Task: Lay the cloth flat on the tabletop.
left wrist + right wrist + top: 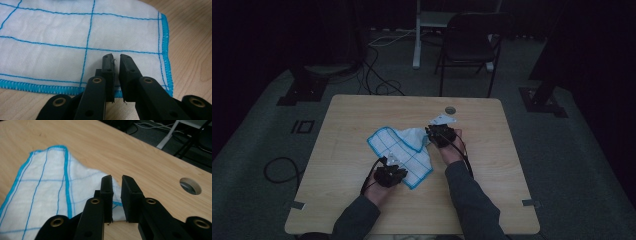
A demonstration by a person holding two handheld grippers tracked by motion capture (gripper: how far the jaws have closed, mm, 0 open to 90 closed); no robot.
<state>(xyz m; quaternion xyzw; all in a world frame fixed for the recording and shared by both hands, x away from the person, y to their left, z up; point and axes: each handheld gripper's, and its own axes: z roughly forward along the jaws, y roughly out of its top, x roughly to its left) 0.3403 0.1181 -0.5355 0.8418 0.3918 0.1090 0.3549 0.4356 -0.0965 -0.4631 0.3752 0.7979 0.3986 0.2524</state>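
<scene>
From the high view, the cloth (402,152) lies half folded near the middle of the table (352,210), its far part doubled over toward you. Your left tongs (388,162) sit at its near left corner and your right tongs (432,131) at its far right end — opposite ends, which is where you would want them to lift or fold it evenly. The light is dim here, so I cannot tell from this view whether either pair touches the fabric.

In the left gripper view, the left tongs (115,58) hang over the cloth (62,42) just inside its blue hem, near the corner. The jaws stand nearly together with a narrow gap, and no fabric sits between the pads — they are open on nothing, poised over the edge.

In the right gripper view, the right tongs (117,179) point at the cloth (45,185) where its raised fold tapers toward the bare table (140,152). A slim gap shows between the jaws; the cloth lies behind and under them, seemingly not pinched. A round hole (190,186) sits well off to the side.
</scene>
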